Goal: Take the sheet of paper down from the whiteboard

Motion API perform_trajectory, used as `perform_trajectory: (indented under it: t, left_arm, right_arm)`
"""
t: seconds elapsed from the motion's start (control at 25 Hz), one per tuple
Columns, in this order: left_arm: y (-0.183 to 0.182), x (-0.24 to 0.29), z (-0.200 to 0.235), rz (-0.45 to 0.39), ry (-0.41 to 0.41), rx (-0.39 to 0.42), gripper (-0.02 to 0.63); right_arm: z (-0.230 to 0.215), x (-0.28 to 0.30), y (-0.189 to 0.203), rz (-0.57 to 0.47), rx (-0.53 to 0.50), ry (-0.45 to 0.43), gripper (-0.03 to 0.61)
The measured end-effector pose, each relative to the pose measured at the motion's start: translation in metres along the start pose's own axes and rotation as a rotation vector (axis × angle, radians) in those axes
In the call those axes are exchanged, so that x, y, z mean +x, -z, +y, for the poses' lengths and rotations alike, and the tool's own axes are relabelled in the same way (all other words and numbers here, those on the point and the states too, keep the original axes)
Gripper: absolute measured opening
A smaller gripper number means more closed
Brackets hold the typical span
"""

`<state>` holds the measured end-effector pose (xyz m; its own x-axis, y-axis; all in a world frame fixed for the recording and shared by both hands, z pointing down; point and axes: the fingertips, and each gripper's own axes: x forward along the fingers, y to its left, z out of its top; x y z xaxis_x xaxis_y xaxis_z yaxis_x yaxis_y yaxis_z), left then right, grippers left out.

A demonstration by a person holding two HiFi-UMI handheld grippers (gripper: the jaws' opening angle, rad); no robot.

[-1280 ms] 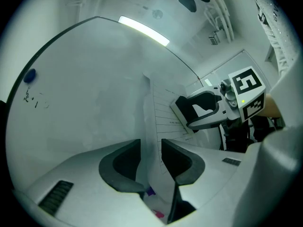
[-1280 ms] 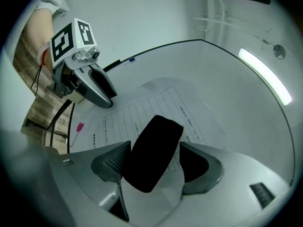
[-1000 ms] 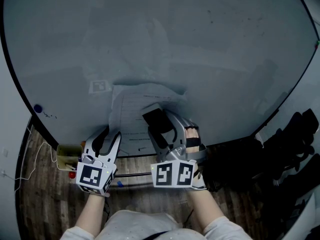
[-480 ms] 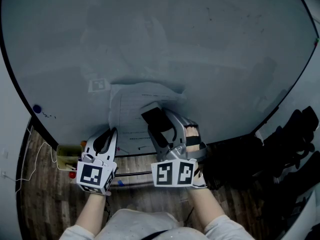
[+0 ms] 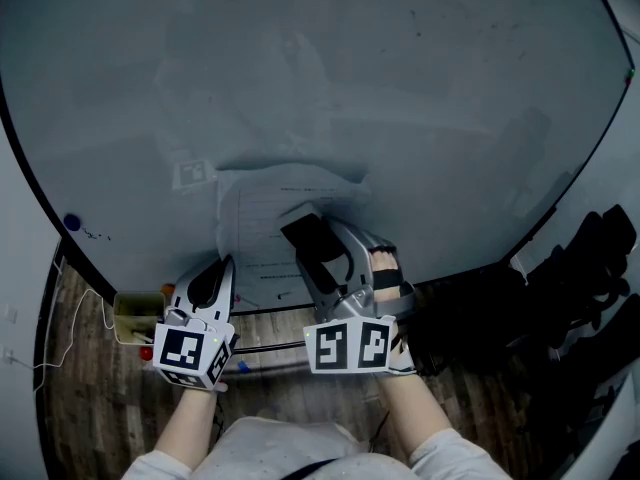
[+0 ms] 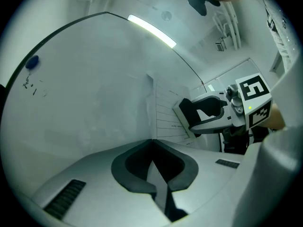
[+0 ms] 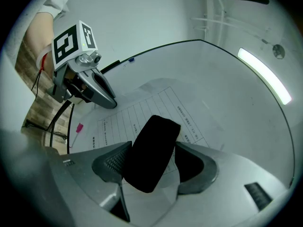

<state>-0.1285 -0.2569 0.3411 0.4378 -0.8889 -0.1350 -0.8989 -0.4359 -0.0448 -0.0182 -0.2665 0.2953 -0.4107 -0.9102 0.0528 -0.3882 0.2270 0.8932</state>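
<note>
Pinch and clamp: left tongs [image 6: 152, 142] just closed, pressed together on the lower left edge of the sheet [image 5: 255, 213]; right tongs [image 7: 152, 148] gripping a black block [image 5: 312, 242], tilted, laid against the sheet's lower right part. Sheet lined and printed, rumpled along its top, low on the whiteboard [image 5: 420, 88]. Farther out, a square marker [image 5: 195, 174] just up-left of the sheet, a blue dot [image 5: 71, 222] near the board's left rim, a small yellowish box [image 5: 133, 315] below that rim, wood floor [image 5: 90, 408] underneath.
</note>
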Motion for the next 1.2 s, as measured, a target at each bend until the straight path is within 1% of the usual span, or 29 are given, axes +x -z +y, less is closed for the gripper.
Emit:
perform_trajectory:
  t: [0.32, 0.68, 1.2]
  left_arm:
    - [-0.007, -0.003, 0.001, -0.025, -0.004, 0.006, 0.015]
    - [-0.012, -0.004, 0.003, -0.038, -0.024, -0.006, 0.015]
    - [-0.016, -0.003, 0.004, -0.043, -0.039, -0.012, 0.015]
  right_arm:
    - [0.002, 0.0, -0.003, 0.016, -0.031, 0.006, 0.298]
    - [0.003, -0.001, -0.004, 0.024, -0.051, -0.003, 0.296]
    - [-0.001, -0.004, -0.004, 0.014, -0.031, -0.003, 0.293]
